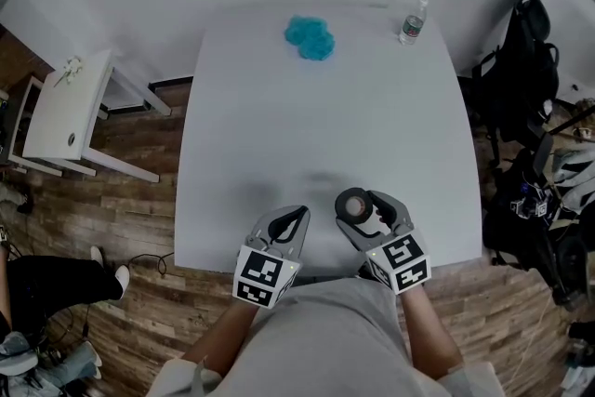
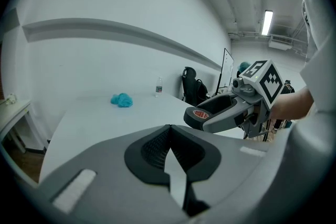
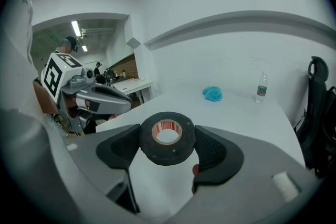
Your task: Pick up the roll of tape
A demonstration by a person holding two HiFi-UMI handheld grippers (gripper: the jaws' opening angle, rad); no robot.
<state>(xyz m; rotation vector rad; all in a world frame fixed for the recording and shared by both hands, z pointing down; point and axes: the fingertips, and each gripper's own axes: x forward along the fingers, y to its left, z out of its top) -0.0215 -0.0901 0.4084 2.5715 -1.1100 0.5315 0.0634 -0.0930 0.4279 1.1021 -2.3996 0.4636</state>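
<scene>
The roll of black tape [image 1: 353, 205] has a red-and-white core and hangs above the near edge of the white table [image 1: 325, 125]. My right gripper [image 1: 359, 208] is shut on it, one pad on each side of the roll. In the right gripper view the tape [image 3: 167, 139] lies flat between the black pads [image 3: 215, 150], hole facing up. My left gripper [image 1: 297, 217] is beside it to the left, jaws together and empty. The left gripper view shows its own tips [image 2: 169, 131] closed, with the tape [image 2: 201, 115] held in the right gripper [image 2: 210, 113] off to the right.
A bright blue fluffy bundle [image 1: 310, 37] and a small clear bottle [image 1: 413, 21] stand at the table's far side. A small white side table [image 1: 65, 102] is at the left. Black bags and a chair [image 1: 521, 79] crowd the right side.
</scene>
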